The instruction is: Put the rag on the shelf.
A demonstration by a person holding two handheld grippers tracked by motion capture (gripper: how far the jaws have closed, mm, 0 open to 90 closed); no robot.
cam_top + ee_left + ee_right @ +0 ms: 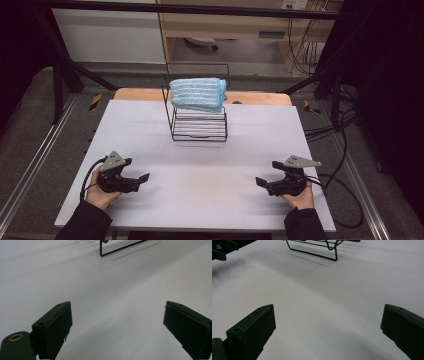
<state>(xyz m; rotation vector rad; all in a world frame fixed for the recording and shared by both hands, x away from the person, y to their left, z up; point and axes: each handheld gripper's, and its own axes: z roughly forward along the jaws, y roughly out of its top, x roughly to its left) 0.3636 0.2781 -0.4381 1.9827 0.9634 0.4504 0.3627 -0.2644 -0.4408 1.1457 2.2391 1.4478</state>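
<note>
Up ahead we see the folded blue towel atop the black wire rack, well beyond both jaw pairs, left gripper and right gripper spread wide, empty, over the white table.

A towel is lying on the wire rack at the worktop's far middle; my left tongs and right tongs are sitting near me.

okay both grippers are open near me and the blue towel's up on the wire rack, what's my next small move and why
Probably reach the right hand-held gripper forward toward the blue towel atop the wire rack. Both jaws stand open and empty, and bare table lies between.
</note>
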